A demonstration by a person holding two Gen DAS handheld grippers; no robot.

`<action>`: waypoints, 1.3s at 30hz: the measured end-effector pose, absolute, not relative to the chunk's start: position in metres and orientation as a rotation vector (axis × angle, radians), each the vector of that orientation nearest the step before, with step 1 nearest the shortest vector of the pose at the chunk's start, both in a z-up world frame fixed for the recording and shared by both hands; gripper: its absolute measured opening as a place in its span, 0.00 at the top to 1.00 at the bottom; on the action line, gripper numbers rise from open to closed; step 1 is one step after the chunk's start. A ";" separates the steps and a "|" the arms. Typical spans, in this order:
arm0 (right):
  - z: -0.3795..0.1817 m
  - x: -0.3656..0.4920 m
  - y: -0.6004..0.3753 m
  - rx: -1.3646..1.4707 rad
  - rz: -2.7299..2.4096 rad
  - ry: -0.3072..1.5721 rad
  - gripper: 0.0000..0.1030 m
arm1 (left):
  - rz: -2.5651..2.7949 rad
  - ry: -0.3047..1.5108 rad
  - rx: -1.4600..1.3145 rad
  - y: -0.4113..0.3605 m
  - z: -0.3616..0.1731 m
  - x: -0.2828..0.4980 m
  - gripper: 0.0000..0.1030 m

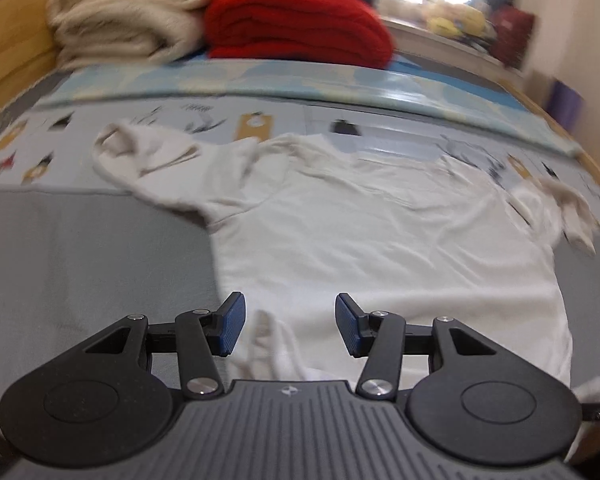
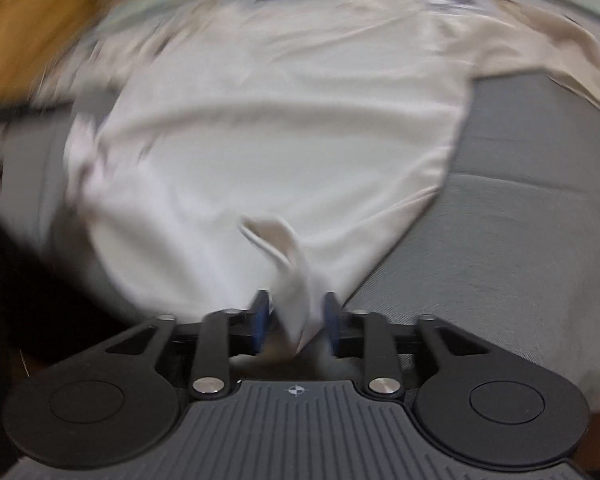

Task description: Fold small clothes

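A white short-sleeved shirt [image 1: 380,240] lies spread on a bed, its hem nearest me and its sleeves [image 1: 148,164] reaching out to both sides. My left gripper [image 1: 290,320] hovers open over the hem's left part, and a small raised wrinkle of cloth lies beneath the gap, untouched. In the blurred right wrist view the shirt [image 2: 280,140] rises in a pinched ridge [image 2: 296,280] at its hem corner. That ridge runs up between the blue pads [image 2: 260,316] of my right gripper [image 2: 294,316]. The pads stand partly apart, with a thin gap on each side of the cloth.
A grey blanket [image 1: 100,260] covers the near bed, also seen right of the shirt [image 2: 520,240]. Beyond it lies a patterned sheet [image 1: 60,140]. Folded cream [image 1: 128,12] and red [image 1: 296,24] blankets are stacked at the far end. A wooden bed frame [image 1: 4,40] borders the left.
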State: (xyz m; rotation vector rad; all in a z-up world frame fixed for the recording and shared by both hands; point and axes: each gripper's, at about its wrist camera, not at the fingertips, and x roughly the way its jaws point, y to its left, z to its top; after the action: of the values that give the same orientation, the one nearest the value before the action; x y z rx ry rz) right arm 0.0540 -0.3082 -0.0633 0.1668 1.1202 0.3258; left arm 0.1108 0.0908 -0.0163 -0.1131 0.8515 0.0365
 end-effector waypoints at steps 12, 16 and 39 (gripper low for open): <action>-0.068 0.086 -0.325 0.351 0.185 1.067 0.50 | 0.179 1.026 -0.497 0.176 -0.052 0.122 0.46; -0.071 0.085 -0.313 0.315 0.232 1.118 0.48 | 0.123 1.011 -0.578 0.172 -0.051 0.126 0.45; -0.035 0.051 -0.305 0.129 0.266 1.027 0.94 | 0.087 1.102 -0.264 0.119 -0.030 0.114 0.99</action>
State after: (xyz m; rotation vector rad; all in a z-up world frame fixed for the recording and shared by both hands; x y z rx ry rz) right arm 0.0513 -0.3047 -0.0352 0.1286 1.0272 0.2657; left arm 0.1143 0.1189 -0.0303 -0.2640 1.1016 0.0871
